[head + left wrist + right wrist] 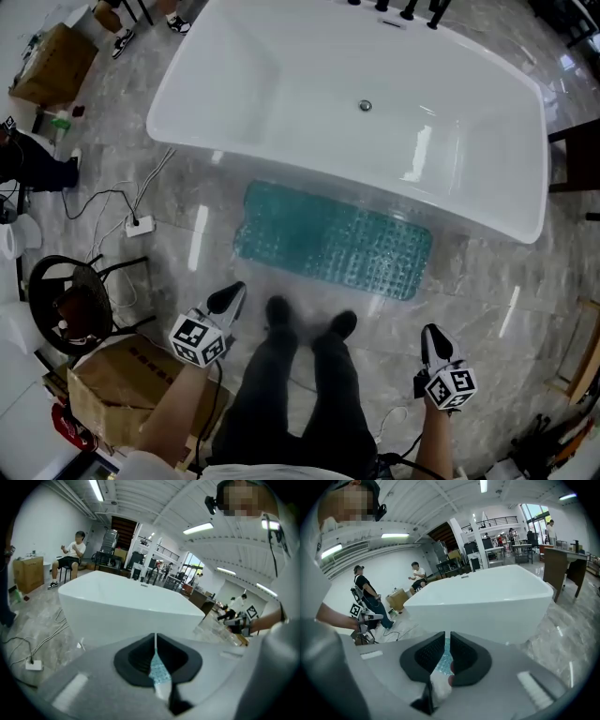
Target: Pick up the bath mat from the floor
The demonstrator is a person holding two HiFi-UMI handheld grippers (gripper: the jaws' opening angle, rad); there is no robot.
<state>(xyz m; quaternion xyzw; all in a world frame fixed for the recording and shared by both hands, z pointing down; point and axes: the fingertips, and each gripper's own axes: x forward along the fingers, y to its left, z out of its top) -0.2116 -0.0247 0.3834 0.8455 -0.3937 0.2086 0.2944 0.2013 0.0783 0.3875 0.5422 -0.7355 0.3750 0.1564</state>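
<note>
Mat (333, 242) lies beside tub (281, 84); floor (487, 281) flanks other edges.

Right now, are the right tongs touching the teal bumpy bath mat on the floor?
Apart. The head view shows bare grey marble floor between the right tongs and the teal bumpy bath mat.

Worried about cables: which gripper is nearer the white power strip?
Left. The left gripper hangs near the power strip, on its side; right gripper is beyond the person's legs.
</note>
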